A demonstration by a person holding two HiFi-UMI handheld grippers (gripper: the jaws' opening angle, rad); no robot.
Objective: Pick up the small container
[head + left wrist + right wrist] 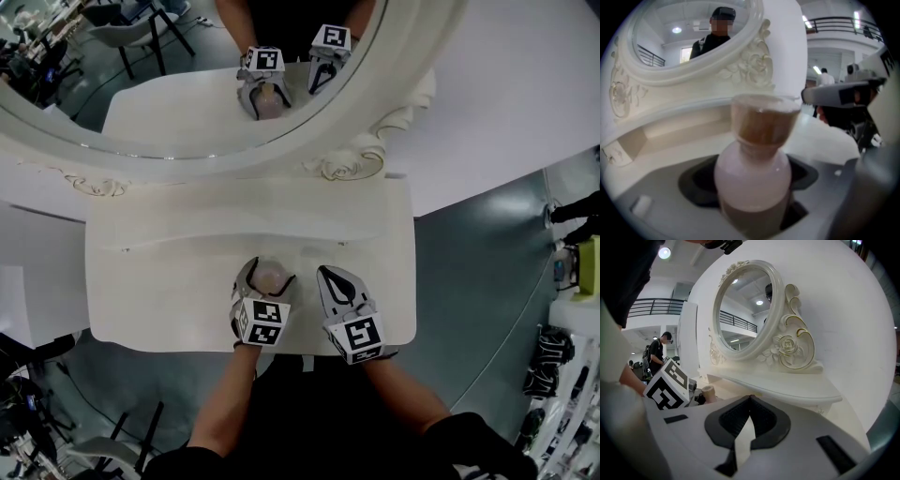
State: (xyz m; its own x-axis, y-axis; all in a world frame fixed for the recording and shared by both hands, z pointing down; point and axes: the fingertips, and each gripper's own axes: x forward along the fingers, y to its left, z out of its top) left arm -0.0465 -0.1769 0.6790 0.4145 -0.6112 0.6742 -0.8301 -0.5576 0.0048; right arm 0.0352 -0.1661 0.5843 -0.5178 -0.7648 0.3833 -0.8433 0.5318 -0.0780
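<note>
The small container point(270, 276) is a pale pink bottle with a tan cap, standing upright on the white vanity table point(169, 281) near its front edge. My left gripper point(268, 281) reaches in from the front, and its jaws sit on both sides of the bottle's body, shut on it. The left gripper view is filled by the bottle point(754, 173), caught between the dark pads point(701, 185). My right gripper point(330, 275) rests just right of it, shut and empty. In the right gripper view its jaws point(750, 398) meet at the tips, and the bottle's cap point(708, 392) shows to the left.
A large oval mirror point(187, 94) in an ornate white frame point(349, 167) stands at the back of the table and reflects both grippers. A low raised ledge point(234, 242) runs across the tabletop behind the bottle. Chairs and floor lie beyond the table's edges.
</note>
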